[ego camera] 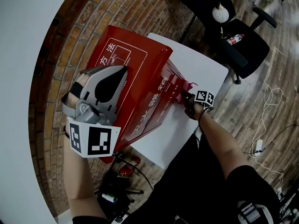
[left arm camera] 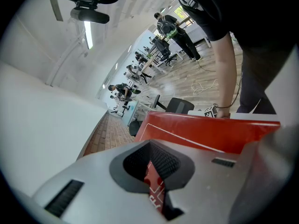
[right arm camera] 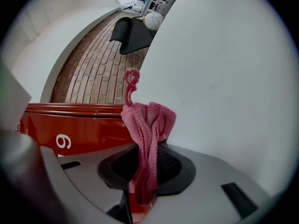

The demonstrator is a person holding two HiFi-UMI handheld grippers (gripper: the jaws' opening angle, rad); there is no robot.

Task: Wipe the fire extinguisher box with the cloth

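The red fire extinguisher box [ego camera: 140, 83] lies on a white table [ego camera: 201, 59]. My left gripper [ego camera: 121, 73] rests over the box's top face at the left, shut with nothing between its jaws. In the left gripper view [left arm camera: 154, 171] the box's red surface [left arm camera: 210, 129] lies just beyond the shut jaws. My right gripper [ego camera: 186, 96] is at the box's right edge, shut on a pink knitted cloth [ego camera: 188, 85]. In the right gripper view the cloth [right arm camera: 147, 129] stands bunched up out of the jaws [right arm camera: 145, 171], beside the red box wall [right arm camera: 79, 129] and the table [right arm camera: 224, 78].
A black office chair [ego camera: 243, 48] stands beyond the table, with a white ball [ego camera: 220, 14] and a bottle [ego camera: 235, 38] on it. Cables [ego camera: 268, 101] trail over the wooden floor at the right. A brick wall [ego camera: 60, 55] runs along the left. Small items [ego camera: 128, 167] lie under the table's near edge.
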